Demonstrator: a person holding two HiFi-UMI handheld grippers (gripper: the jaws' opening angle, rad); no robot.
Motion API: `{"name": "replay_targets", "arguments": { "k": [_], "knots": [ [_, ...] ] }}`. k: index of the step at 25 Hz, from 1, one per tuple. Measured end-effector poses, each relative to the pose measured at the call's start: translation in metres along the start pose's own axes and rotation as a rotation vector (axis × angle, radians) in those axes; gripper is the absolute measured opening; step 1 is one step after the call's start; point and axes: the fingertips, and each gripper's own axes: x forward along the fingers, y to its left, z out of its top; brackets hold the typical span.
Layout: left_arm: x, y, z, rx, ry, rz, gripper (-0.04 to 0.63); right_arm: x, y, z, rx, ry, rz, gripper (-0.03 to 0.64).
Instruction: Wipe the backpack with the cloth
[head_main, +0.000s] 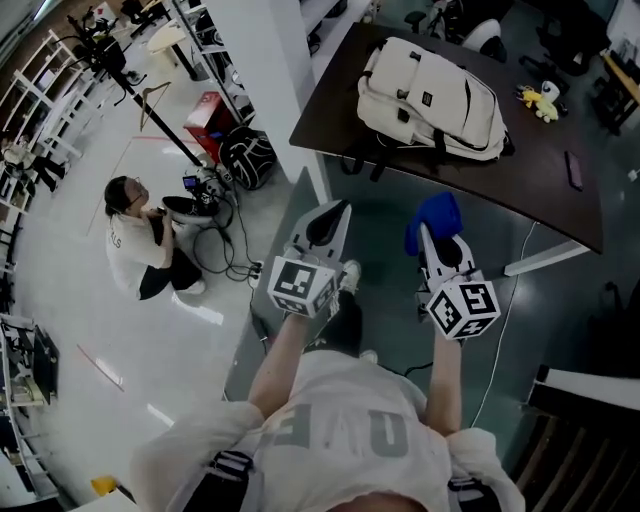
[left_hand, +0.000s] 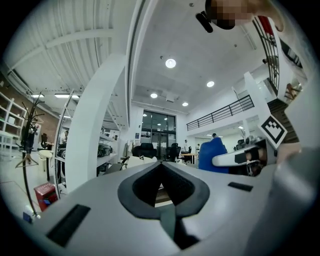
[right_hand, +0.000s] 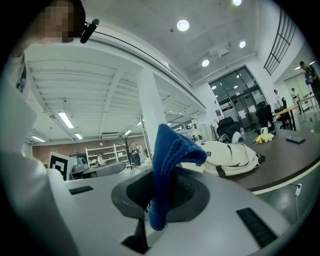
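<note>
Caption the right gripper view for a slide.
Right tongs clamp a blue cloth, cream backpack lying on the dark table ahead.

Open-plan lab office: shelving racks (head_main: 30, 95), office chairs (left_hand: 146, 150), dark work table (head_main: 530, 190).

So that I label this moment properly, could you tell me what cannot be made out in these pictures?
Backpack: near end hidden behind the cloth, right gripper view.
Cloth: clamped part hidden inside the right gripper, both views.
Flat dark item on the table: too small to identify, head view.
</note>
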Motion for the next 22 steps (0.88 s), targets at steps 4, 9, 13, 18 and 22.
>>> {"name": "replay_targets", "arguments": {
  "k": [4,9,13,18,22],
  "knots": [
    [0.053,0.056,-0.009,-0.023,-0.009,0.027,0.005,0.084,-0.02,0.002,0.009,0.032,0.031,0.038],
    [0.128,0.146,-0.017,-0.064,-0.015,0.066,0.005,0.217,-0.043,0.012,0.012,0.057,0.066,0.038],
    [0.183,0.203,-0.028,-0.087,0.013,0.068,0.005,0.307,-0.057,-0.006,0.037,0.115,0.061,0.038],
    [0.225,0.239,-0.047,-0.111,0.058,0.055,0.005,0.378,-0.07,-0.046,0.042,0.215,0.044,0.038],
    [0.241,0.245,-0.07,-0.115,0.133,0.035,0.005,0.402,-0.086,-0.081,-0.003,0.344,-0.014,0.038]
  ]
}}
